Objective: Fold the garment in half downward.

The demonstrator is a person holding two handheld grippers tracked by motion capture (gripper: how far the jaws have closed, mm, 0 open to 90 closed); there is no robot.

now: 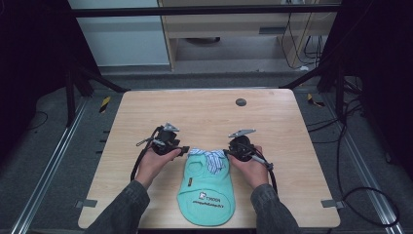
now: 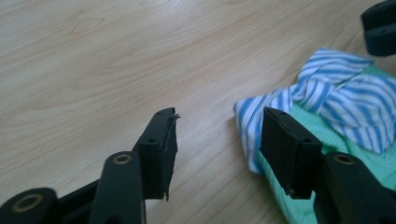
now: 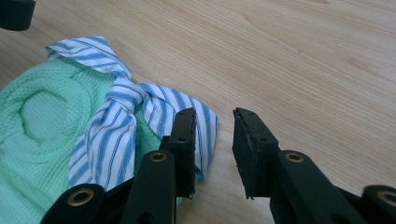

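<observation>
- Item: small mint-green garment (image 1: 207, 187), a waffle-knit pet-size top by the look of it, lying flat on the near half of the wooden table (image 1: 204, 112), between the person's two hands. Printed lettering sits near its near hem; too small to read from the high view.
- Attached: blue-and-white striped collar (image 1: 210, 157) at the far end of the garment, rumpled and partly folded over itself, its tips spread to either side.
- Left gripper (image 1: 183, 150): held low at the collar's left corner. Jaws stand apart with nothing between them; in the left gripper view one jaw is over bare wood and the other over the edge of the striped cloth.
- Right gripper (image 1: 228, 154): held low at the collar's right corner. Jaws parted, a narrower gap, empty; the striped tip lies just beside and partly behind the inner jaw.
- Handling, as a judgement: light, soft and limp; it will sag and drape once lifted, and will slide easily on the smooth tabletop. Nothing fragile.
- Where to take hold: the two outer collar corners, or the shoulder edges just under them. Thin cloth lying flat needs a jaw slipped under the edge; a shallow pinch may catch one layer only.
- Uncertain: whether either jaw touches the fabric cannot be told from these angles.
</observation>
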